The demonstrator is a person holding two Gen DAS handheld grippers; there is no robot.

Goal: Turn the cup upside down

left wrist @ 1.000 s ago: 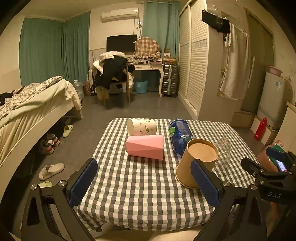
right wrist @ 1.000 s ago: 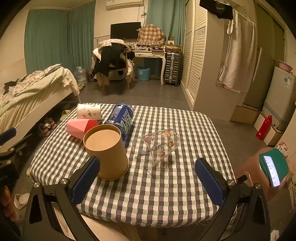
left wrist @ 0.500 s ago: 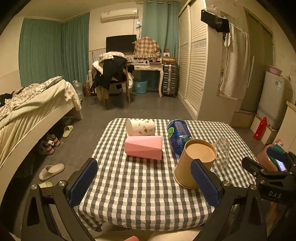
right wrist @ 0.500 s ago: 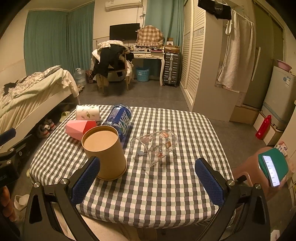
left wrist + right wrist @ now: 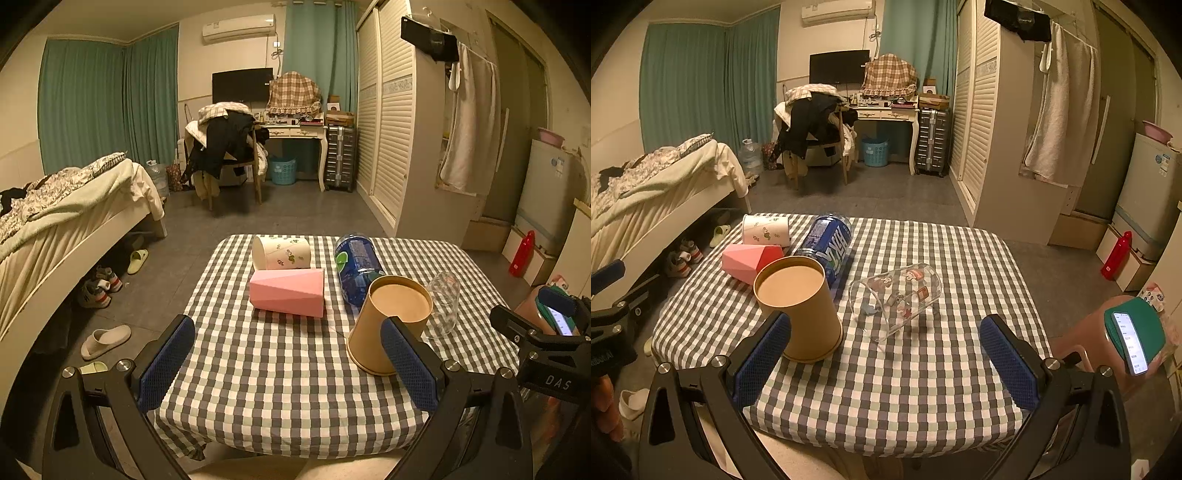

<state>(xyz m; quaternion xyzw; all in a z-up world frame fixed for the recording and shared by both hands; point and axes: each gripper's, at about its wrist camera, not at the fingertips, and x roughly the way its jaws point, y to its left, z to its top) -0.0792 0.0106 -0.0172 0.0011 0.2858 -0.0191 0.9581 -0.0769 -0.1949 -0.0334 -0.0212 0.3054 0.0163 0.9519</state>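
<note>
Both grippers idle at the near edge of the table (image 5: pixel 923 406). Left gripper (image 5: pixel 284 365) wide open, empty. Right gripper (image 5: pixel 886 358) wide open, empty.

Cups on the checked cloth:
- Brown paper cup (image 5: pixel 798 306) stands with its wide rim on the cloth and closed base up, so it reads as already inverted. Nearest both grippers; in the left view its lower part sits behind the left gripper's right pad.
- Glass cup (image 5: pixel 897 299) lies on its side, mouth toward the near-left, just right of the brown cup. It falls between the right gripper's fingers in that view, so my guess is it's the next target.
- Pink faceted cup (image 5: pixel 288 291) on its side, mid-table.
- White floral cup (image 5: pixel 280 253) on its side, at the far edge.
- Blue bottle (image 5: pixel 827 247) lying down behind the brown cup, touching or nearly so; can't tell.

Lying cups leave their side walls exposed, so an across-the-body pinch then a quarter roll should set the mouth down. Glass is slick and round; it may roll as the jaws close.
</note>
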